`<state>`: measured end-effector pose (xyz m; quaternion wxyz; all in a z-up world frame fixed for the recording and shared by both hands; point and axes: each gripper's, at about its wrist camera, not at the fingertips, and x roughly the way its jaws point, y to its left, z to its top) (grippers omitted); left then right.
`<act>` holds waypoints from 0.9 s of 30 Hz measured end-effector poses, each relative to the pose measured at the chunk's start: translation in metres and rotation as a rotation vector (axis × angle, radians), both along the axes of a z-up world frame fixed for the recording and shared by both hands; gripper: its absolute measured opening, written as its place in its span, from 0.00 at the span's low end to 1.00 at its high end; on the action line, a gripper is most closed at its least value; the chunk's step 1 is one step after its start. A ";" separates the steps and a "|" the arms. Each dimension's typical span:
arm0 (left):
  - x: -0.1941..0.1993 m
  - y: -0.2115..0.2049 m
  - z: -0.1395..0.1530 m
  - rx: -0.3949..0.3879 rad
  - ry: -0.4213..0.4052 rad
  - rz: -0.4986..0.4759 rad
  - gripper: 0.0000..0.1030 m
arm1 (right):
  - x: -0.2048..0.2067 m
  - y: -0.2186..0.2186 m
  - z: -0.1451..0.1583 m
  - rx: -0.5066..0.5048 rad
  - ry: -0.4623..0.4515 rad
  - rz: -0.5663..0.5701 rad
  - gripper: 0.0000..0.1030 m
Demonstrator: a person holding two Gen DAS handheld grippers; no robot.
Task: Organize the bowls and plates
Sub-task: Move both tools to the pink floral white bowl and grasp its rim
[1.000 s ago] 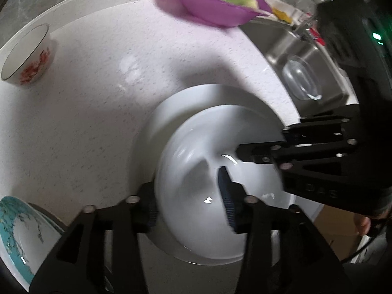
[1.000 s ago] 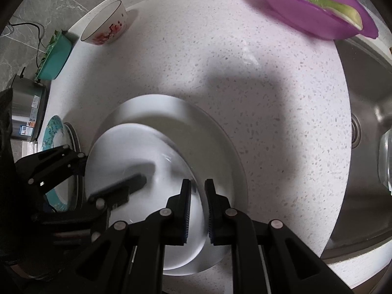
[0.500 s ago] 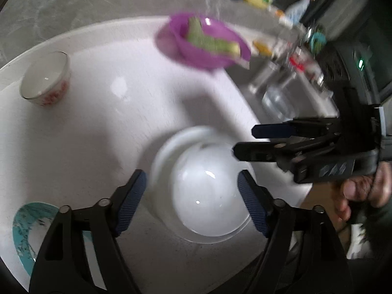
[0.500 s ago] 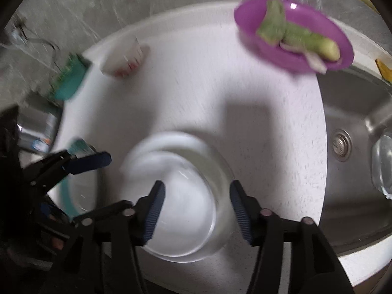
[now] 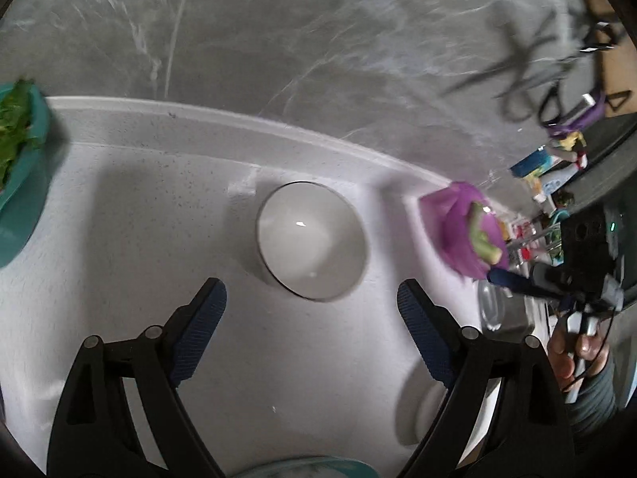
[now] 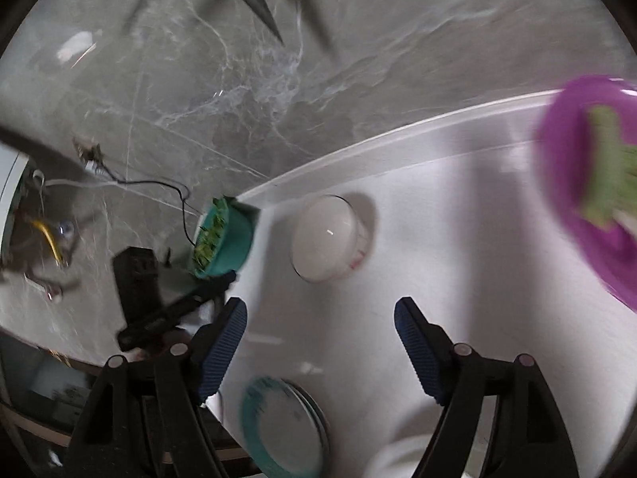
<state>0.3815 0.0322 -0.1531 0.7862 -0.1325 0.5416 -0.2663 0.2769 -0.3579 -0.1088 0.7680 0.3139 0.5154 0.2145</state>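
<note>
A small white bowl with red flowers (image 5: 310, 239) (image 6: 326, 239) stands by the back wall on the white counter (image 5: 159, 207). My left gripper (image 5: 312, 318) hovers just short of it. Its jaws are opening and nothing is between them. My right gripper (image 6: 320, 334) also hangs above the counter in front of that bowl, its jaws opening on empty air. The white bowl on its white plate (image 5: 422, 402) (image 6: 402, 458) lies low in both views, free of both grippers. A teal-rimmed plate (image 6: 278, 426) (image 5: 302, 466) sits near the front edge.
A purple bowl of green vegetables (image 5: 466, 231) (image 6: 589, 207) stands to the right near the sink. A teal bowl of greens (image 5: 20, 167) (image 6: 223, 239) is at the counter's left end. A hand (image 5: 573, 350) holds the right gripper. Grey marble wall (image 6: 278, 99) behind.
Both grippers let go of the white bowl, opened wide and rose away from it. Both views swung from the plate stack toward the small bowl at the back.
</note>
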 end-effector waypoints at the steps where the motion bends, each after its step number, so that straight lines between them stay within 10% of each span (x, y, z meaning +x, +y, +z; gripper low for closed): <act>1: 0.009 -0.002 -0.010 0.023 0.027 0.000 0.85 | 0.018 0.013 -0.008 0.006 0.018 0.022 0.77; 10: 0.040 -0.013 -0.063 0.075 0.095 -0.028 0.81 | 0.082 0.065 -0.067 -0.036 0.119 0.088 0.75; 21: 0.072 -0.031 -0.111 0.054 0.179 -0.026 0.48 | 0.114 0.066 -0.122 -0.031 0.218 0.109 0.72; 27: 0.079 -0.047 -0.126 0.052 0.214 -0.035 0.21 | 0.117 0.065 -0.132 -0.013 0.238 0.131 0.52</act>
